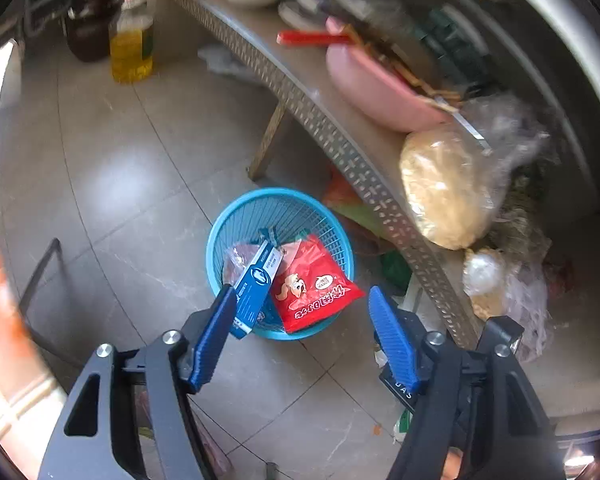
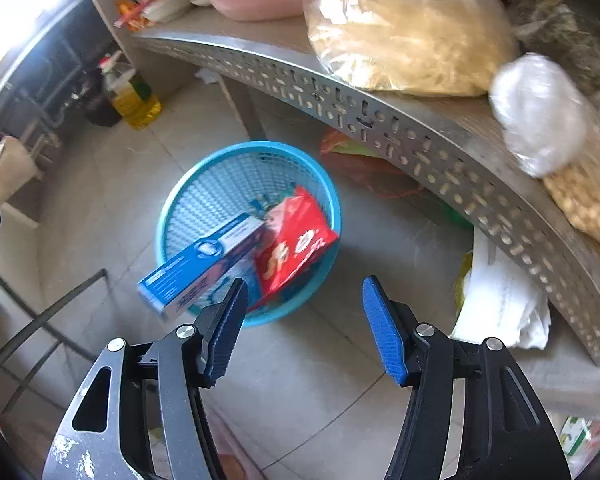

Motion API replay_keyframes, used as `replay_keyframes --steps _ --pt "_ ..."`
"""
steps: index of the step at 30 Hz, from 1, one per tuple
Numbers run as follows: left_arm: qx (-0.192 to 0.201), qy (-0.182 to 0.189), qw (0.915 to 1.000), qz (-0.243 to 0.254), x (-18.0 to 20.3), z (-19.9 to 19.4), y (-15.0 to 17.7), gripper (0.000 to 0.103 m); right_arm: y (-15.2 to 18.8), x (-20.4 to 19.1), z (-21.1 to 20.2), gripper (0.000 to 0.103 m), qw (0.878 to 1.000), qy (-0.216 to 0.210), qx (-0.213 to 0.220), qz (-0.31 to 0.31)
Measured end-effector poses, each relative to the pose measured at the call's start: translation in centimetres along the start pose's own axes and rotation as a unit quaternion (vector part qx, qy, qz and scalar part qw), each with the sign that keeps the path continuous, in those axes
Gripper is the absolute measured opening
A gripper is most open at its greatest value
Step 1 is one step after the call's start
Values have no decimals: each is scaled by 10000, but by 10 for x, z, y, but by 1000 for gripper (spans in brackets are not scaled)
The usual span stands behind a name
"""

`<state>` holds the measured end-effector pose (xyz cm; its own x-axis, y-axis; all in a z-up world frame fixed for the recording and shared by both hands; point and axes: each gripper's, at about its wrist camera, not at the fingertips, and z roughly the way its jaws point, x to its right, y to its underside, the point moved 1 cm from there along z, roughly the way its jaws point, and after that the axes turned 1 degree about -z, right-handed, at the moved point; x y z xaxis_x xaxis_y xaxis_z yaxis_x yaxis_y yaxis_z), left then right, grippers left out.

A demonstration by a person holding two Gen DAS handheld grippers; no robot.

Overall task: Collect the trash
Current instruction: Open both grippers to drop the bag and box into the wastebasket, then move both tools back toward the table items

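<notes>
Grey tiled floor [image 1: 140, 168] carries a blue basket [image 1: 236, 216] beside shelving [image 1: 340, 144].

Basket [image 1: 236, 216]: blue plastic, fine open mesh wall, smooth rim; snack bag [image 1: 314, 284]: red glossy film, creased; carton [image 2: 204, 260]: blue and white printed card, slight sheen; floor [image 1: 112, 168]: grey polished tile, reflective; shelf edge [image 2: 340, 108]: perforated matt metal; basin [image 1: 376, 84]: pink smooth plastic; gripper pads [image 2: 382, 332]: blue ribbed plastic.

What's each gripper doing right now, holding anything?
Left gripper: open, holding nothing.
Right gripper: open, holding nothing.
</notes>
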<state>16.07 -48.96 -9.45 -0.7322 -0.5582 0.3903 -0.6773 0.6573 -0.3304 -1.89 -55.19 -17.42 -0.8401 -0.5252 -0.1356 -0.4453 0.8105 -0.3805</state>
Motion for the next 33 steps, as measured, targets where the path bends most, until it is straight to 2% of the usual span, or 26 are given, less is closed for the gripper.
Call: replay_keyframes --steps 3,9,11,16,20,26,30,33 --pt "186 16 9997 158 -1 -29 19 74 4 -4 -10 68 9998 -190 -48 -39" --pt "863 -224 9959 118 -21 -100 63 79 10 -23 -49 71 9969 -731 183 -222" --pt "1173 -278 9927 55 -30 -130 81 82 8 -35 -67 72 9944 -939 312 -370" --pt "1881 -557 9806 28 -56 -195 132 88 6 -67 -110 80 9844 -1407 691 -795" --pt "2342 -1028 9664 -248 -88 -242 179 89 8 -99 -135 81 9736 -1833 782 -1112" --pt "2754 -1481 9465 -799 -131 -297 249 90 14 -157 -159 81 9541 -2374 697 -1688" --pt "3022 -1934 9268 -1110 -160 -326 295 90 26 -203 -173 83 9357 -2732 572 -2159" --pt "3219 -2111 9129 -1357 -179 -343 320 90 33 -240 -181 83 9191 -3067 330 -2453"
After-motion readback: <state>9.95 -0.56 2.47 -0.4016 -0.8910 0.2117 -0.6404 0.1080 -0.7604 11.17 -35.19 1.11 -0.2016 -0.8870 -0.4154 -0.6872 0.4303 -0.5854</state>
